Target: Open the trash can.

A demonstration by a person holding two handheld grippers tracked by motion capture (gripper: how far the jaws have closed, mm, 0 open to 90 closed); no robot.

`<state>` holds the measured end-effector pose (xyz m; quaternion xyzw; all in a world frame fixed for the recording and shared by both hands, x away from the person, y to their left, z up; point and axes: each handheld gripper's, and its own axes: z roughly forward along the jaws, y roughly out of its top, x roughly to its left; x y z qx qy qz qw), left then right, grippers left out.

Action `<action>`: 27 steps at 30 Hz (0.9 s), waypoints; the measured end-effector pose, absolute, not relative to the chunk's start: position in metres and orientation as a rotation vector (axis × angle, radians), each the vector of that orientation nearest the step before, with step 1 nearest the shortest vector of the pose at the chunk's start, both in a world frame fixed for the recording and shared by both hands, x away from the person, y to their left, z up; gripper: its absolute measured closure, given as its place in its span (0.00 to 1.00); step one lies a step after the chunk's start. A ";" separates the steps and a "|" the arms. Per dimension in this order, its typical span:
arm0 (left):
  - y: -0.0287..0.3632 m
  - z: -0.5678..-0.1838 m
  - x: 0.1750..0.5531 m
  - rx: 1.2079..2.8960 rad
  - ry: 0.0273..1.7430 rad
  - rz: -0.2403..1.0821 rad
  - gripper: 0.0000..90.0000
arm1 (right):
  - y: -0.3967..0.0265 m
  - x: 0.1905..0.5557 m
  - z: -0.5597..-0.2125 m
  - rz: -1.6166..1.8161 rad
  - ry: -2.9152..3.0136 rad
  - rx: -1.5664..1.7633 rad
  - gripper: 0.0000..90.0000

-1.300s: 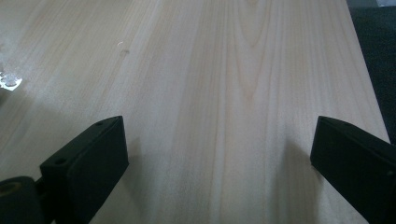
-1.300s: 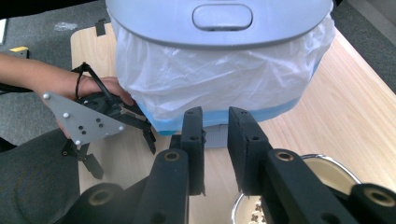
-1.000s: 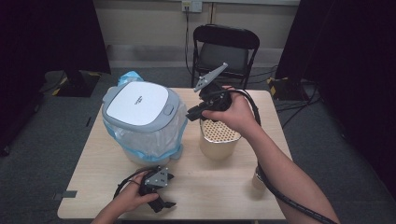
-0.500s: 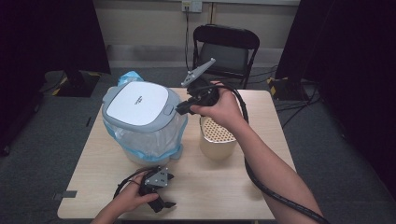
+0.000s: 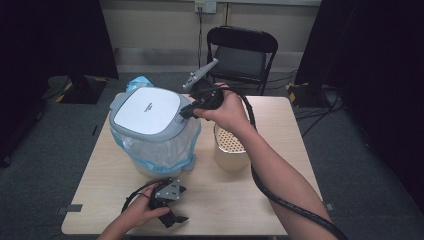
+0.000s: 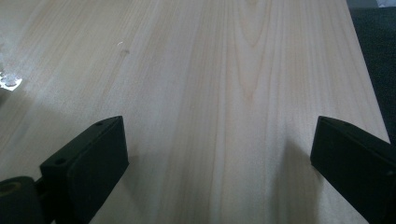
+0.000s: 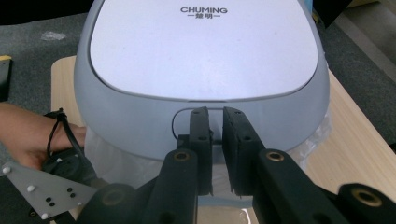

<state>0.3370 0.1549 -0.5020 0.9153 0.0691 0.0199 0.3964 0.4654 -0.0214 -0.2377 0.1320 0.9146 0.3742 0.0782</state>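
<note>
A bin with a grey lid (image 5: pixel 145 111) and white top panel stands on the left half of the wooden table (image 5: pixel 280 125), lined with a clear blue bag (image 5: pixel 160 150). My right gripper (image 5: pixel 181 116) is shut, its tips at the lid's right rim. In the right gripper view the lid (image 7: pixel 205 51) is close ahead, and the right gripper (image 7: pixel 215 114) has its closed jaws at the small recess in the lid's front edge. My left gripper (image 5: pixel 183 204) rests on the table near the front edge. In its own view the left gripper (image 6: pixel 219 140) is open over bare wood.
A beige perforated basket (image 5: pixel 231 150) stands right of the bin, under my right forearm. A black folding chair (image 5: pixel 242 55) is behind the table. The right gripper's cable (image 5: pixel 290 205) trails along the arm. Dark floor surrounds the table.
My right gripper has moved left from above the basket to the lid's edge. The left gripper has stayed in place.
</note>
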 end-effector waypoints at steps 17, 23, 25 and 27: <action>0.155 -0.502 0.337 2.319 0.175 0.050 0.04 | -0.010 0.467 -0.240 1.115 2.756 0.358 0.95; 0.155 -0.502 0.337 2.319 0.175 0.050 0.04 | -0.011 0.466 -0.241 1.113 2.758 0.360 0.95; 0.155 -0.502 0.337 2.319 0.175 0.051 0.04 | -0.012 0.466 -0.241 1.109 2.760 0.359 0.96; 0.155 -0.502 0.337 2.319 0.175 0.050 0.04 | -0.012 0.466 -0.242 1.112 2.759 0.356 0.96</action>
